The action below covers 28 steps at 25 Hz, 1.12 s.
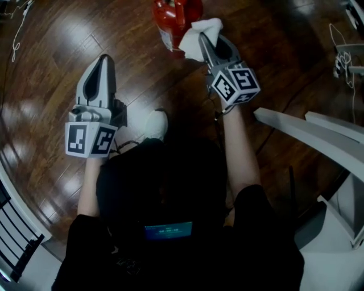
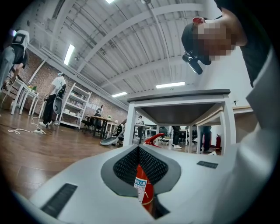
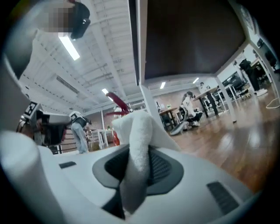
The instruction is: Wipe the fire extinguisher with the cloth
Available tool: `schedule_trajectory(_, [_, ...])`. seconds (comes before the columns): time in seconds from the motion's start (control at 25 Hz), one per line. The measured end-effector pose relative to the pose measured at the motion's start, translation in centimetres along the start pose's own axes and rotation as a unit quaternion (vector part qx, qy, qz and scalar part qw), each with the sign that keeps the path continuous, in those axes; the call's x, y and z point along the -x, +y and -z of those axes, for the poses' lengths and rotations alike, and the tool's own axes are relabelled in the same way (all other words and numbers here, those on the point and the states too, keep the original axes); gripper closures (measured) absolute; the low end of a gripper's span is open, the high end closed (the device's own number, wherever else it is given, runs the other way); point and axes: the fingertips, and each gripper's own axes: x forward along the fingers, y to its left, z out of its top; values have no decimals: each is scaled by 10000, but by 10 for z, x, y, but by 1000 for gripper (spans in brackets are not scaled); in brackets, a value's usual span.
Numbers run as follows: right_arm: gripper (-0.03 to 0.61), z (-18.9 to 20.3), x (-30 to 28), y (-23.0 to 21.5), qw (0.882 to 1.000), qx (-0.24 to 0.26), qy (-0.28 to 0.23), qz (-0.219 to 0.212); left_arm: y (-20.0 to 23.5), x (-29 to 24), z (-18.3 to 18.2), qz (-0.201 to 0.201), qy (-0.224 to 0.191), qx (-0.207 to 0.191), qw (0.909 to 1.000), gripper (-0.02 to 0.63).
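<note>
The red fire extinguisher [image 1: 175, 16] stands on the wooden floor at the top centre of the head view. My right gripper [image 1: 203, 40] is shut on a white cloth [image 1: 198, 35], which bunches out past its tips and sits against the extinguisher's right side. In the right gripper view the cloth [image 3: 139, 140] fills the gap between the jaws, and a red extinguisher handle [image 3: 117, 101] shows behind it. My left gripper [image 1: 104, 59] is shut and holds nothing, well left of and nearer than the extinguisher. The extinguisher [image 2: 144, 190] shows through the slot behind its closed tips [image 2: 139, 148].
A white table frame [image 1: 310, 133] crosses the right side. Cables [image 1: 343, 55] lie on the floor at the far right. The person's white shoe [image 1: 157, 124] rests between the two arms. A black rail [image 1: 14, 238] stands at the bottom left.
</note>
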Motion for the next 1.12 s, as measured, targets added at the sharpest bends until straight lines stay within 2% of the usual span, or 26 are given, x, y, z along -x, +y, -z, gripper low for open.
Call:
schedule_trajectory(0.08, [465, -28, -2, 19, 9994, 121, -271, -196, 0, 0, -1, -14, -6, 7, 10000, 614])
schedule_trajectory(0.2, [465, -42, -13, 42, 9981, 304, -357, -398, 1, 2, 0, -30, -18, 23, 10000, 614])
schedule_trajectory(0.48, [463, -26, -21, 49, 9978, -51, -482, -445, 2, 3, 1, -50, -22, 65, 10000, 614])
schedule_trajectory(0.6, [465, -13, -21, 48, 9978, -46, -451, -491, 1, 2, 3, -31, -11, 66, 10000, 614])
schedule_trajectory(0.68, [465, 4, -23, 47, 9985, 136, -215, -489, 0, 2, 3, -12, -9, 58, 10000, 614])
schedule_trajectory(0.84, [465, 64, -32, 44, 9949, 546, 727, -436, 1, 3, 3, 4, -2, 69, 10000, 614])
schedule_trajectory(1.0, [465, 132, -37, 30, 9811, 734, 1763, -322, -1, 4, 3, 52, -12, 86, 9999, 614])
schedule_trajectory(1.12, [466, 157, -38, 21, 9723, 797, 2180, -269, -2, 4, 3, 75, -10, 51, 10000, 614])
